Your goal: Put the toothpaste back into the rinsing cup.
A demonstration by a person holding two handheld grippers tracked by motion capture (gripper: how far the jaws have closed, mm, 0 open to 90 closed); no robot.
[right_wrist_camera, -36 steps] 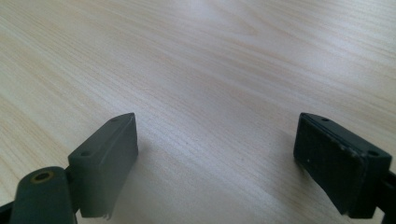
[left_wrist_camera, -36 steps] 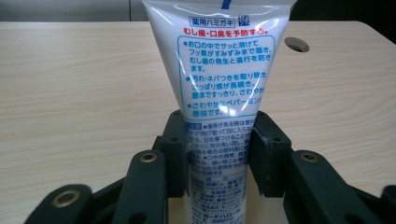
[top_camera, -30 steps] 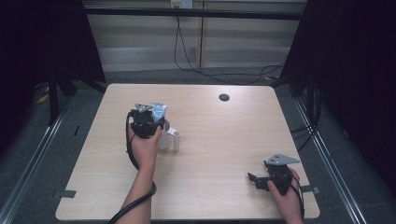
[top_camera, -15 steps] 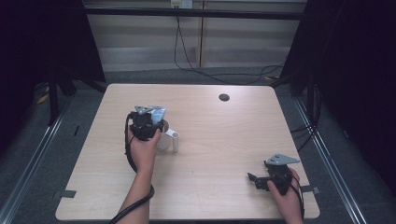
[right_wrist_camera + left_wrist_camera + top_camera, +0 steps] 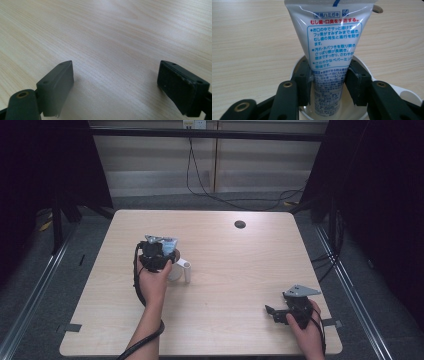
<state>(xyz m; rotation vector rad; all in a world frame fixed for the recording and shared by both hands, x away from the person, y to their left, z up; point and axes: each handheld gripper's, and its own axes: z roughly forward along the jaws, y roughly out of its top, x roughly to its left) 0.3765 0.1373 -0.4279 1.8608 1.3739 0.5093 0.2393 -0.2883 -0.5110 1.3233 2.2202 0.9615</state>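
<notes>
A white toothpaste tube with blue and red Japanese print stands cap-down inside a white mug. My left gripper is shut on the tube, its pads pressing both sides just above the mug's rim. From above, the left gripper sits over the white mug left of the table's centre, with the tube's flat end sticking out beyond it. My right gripper rests near the table's front right corner, jaws wide apart over bare wood.
The light wooden table has a round black grommet near its far edge. Cables hang behind the table. Dark floor and metal rails flank both sides.
The left gripper with the tube has shifted slightly toward the person and lower over the mug. The right gripper has stayed still.
</notes>
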